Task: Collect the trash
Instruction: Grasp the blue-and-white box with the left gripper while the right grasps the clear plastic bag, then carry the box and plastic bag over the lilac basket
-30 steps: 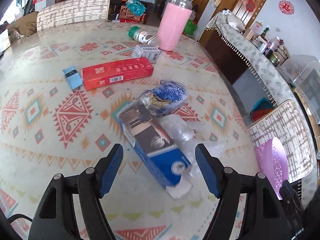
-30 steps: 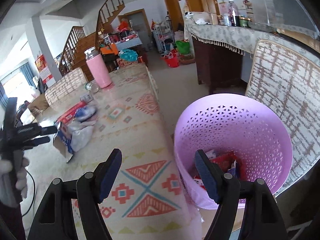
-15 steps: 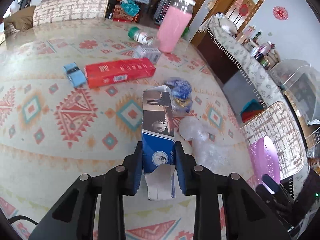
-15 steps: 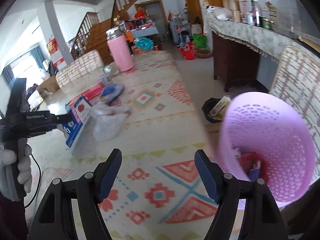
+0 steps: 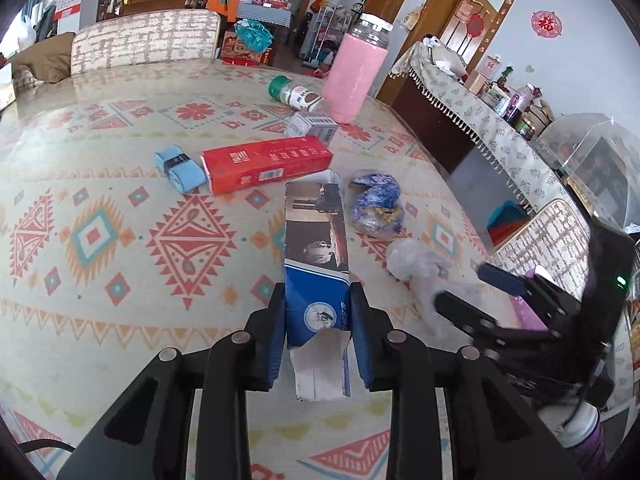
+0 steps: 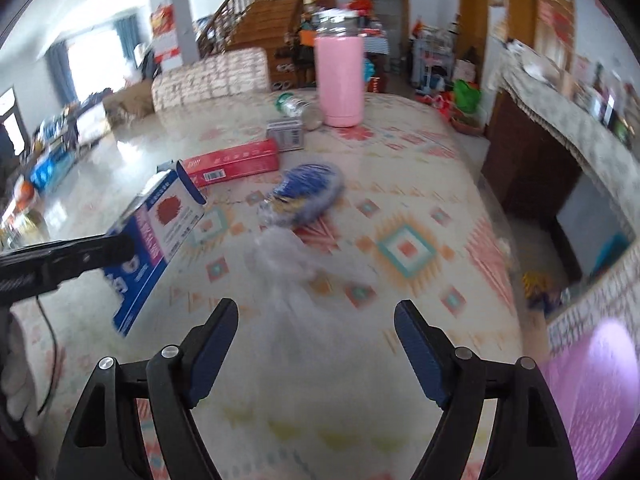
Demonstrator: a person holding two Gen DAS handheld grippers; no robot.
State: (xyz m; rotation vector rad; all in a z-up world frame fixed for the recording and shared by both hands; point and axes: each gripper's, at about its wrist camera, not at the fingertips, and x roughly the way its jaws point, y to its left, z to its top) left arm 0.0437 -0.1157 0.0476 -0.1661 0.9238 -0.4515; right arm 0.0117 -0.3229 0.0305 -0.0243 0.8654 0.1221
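Your left gripper (image 5: 318, 322) clamps the blue carton (image 5: 316, 256), your right gripper (image 6: 316, 340) gapes empty over the clear plastic bag (image 6: 280, 254), the red box (image 5: 266, 163) still uncollected.

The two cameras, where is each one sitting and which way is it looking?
Left wrist: sits on the left gripper, looking along its fingers, shut on the blue cardboard box; the right gripper shows at the right.
Right wrist: sits on the open right gripper, facing the crumpled clear plastic bag; the left gripper and a gloved hand show.
Shared: the box, tall pink tumbler, long red carton.
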